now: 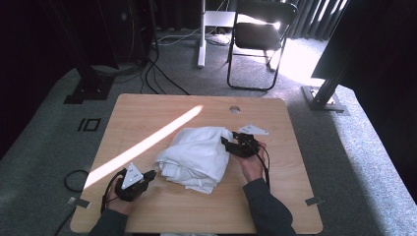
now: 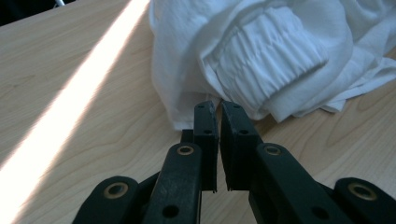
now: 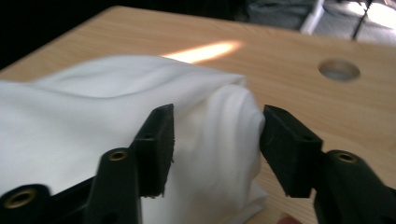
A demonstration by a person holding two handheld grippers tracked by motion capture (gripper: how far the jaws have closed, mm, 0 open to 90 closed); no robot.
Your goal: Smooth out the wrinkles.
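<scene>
I see the right gripper [image 3: 215, 140] gaping astride the cloth [image 1: 196, 156], its underside hidden; the left gripper [image 2: 219, 122] is closed empty just beside the cloth.

A plain white garment [image 1: 196, 156], without print or pattern, lies bunched on a pale wooden table [image 1: 147, 110] with fine light-brown grain. One part of the cloth is a gathered white cuff [image 2: 266, 63], ribbed with tight folds. A bright cream band of sunlight [image 1: 147, 145] crosses the table's left side. The left gripper [image 1: 150, 174] and right gripper [image 1: 227, 142] are matt black with small brass-coloured rivets; each carries a light grey plate. The person's sleeves are dark grey. The floor [image 1: 44, 147] is speckled grey-green carpet, and a black folding chair [image 1: 260, 39] stands far off.
</scene>
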